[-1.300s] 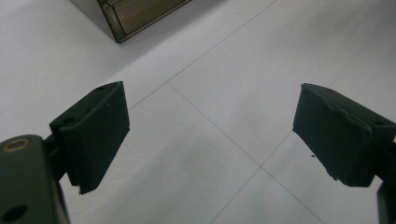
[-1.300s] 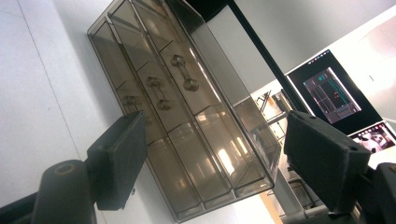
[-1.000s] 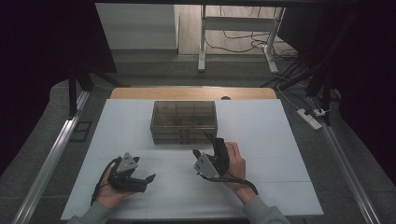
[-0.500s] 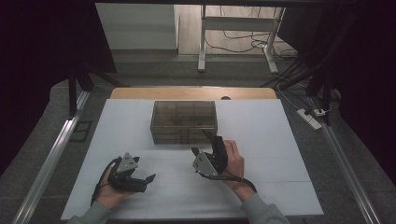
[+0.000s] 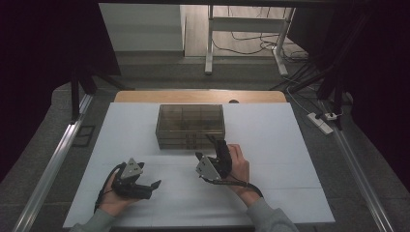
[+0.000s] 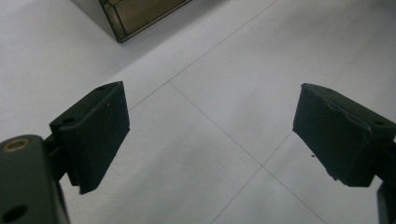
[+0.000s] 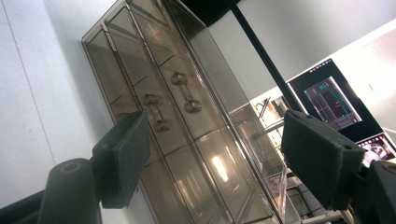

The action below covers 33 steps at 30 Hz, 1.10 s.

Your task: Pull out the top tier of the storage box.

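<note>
A smoky see-through drawer box [image 5: 191, 126] stands on the white table [image 5: 270, 130] at mid-depth. My right gripper [image 5: 209, 149] is held in a hand just in front of the box, rolled on its side, jaws open and aimed at the drawer fronts. In the right gripper view the box [image 7: 187, 107] rises between the open jaws [image 7: 219, 158], with small knob handles [image 7: 184, 95] on its drawers; nothing touches the pads. My left gripper [image 5: 153, 185] rests low at the front left, open over bare table [image 6: 210, 135]. A corner of the box [image 6: 135, 14] lies far ahead of it.
A wooden strip [image 5: 198, 96] runs behind the white table top. Metal rails flank the table, and a power strip [image 5: 321, 122] lies on the floor at the right. A lit monitor [image 7: 331, 100] stands beyond the box. Thin seams cross the table surface.
The right hand has shifted a little to the left in front of the box. The left hand and the box stay where they were.
</note>
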Available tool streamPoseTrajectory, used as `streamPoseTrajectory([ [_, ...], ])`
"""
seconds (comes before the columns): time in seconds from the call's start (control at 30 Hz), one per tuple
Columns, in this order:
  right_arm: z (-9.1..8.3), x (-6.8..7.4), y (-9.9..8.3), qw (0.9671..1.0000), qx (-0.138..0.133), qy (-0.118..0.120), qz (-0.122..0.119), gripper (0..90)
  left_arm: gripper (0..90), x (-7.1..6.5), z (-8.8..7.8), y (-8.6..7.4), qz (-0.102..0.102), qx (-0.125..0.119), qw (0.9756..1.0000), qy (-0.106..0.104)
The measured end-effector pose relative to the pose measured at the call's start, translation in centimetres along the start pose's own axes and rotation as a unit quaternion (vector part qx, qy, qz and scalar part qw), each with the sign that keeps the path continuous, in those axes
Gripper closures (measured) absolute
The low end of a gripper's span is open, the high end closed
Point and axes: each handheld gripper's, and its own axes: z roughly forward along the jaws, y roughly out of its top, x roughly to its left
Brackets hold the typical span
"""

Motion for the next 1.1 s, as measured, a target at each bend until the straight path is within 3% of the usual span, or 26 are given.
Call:
streamPoseTrajectory([
  [1.1,1.6,0.3,-0.2,0.9999,0.001,0.014,-0.003,30.3,10.9,0.1,0.0,0.0,-0.004,-0.001,1.0000,-0.001],
])
